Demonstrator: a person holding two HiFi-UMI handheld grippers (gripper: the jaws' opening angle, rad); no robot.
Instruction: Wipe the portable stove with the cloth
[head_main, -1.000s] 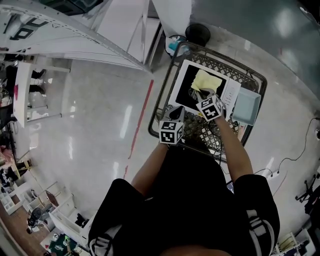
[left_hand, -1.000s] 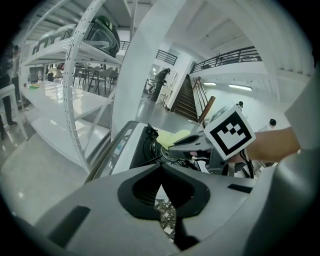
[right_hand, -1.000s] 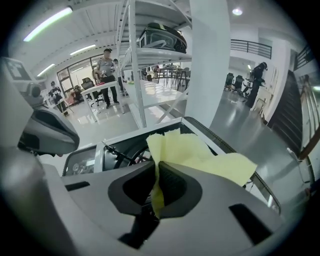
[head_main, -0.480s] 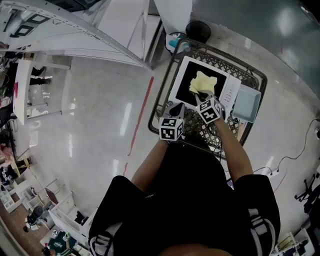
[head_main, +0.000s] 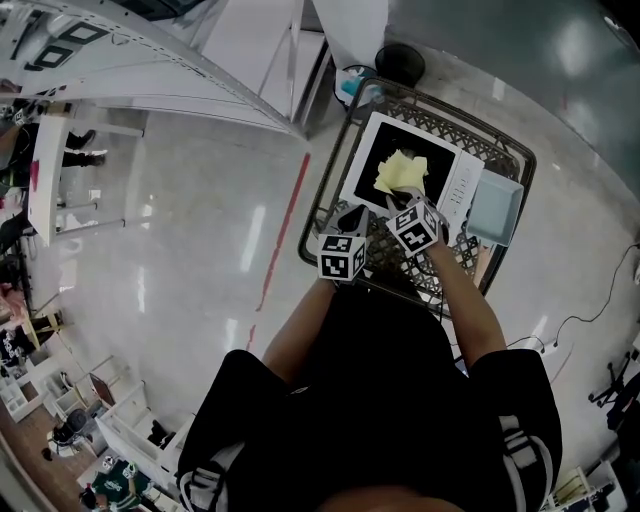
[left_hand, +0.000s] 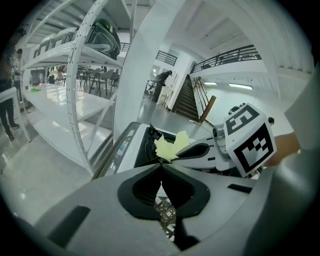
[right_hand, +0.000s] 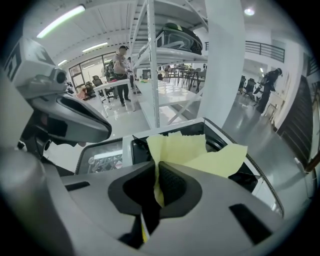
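The portable stove, white with a black top, lies in a wire cart. A yellow cloth rests bunched on the black top. My right gripper is at the stove's near edge, shut on the cloth, which fans out past its jaws. My left gripper hovers over the stove's near left corner; its jaws are shut with nothing between them. In the left gripper view the cloth lies on the stove, with the right gripper beside it.
The wire cart also holds a light blue tray right of the stove. A black round object stands beyond the cart. White shelving runs along the left, and a red line marks the glossy floor. People stand far off.
The right gripper has drawn the cloth a little toward me and to the left across the stove top. The left gripper has barely moved.
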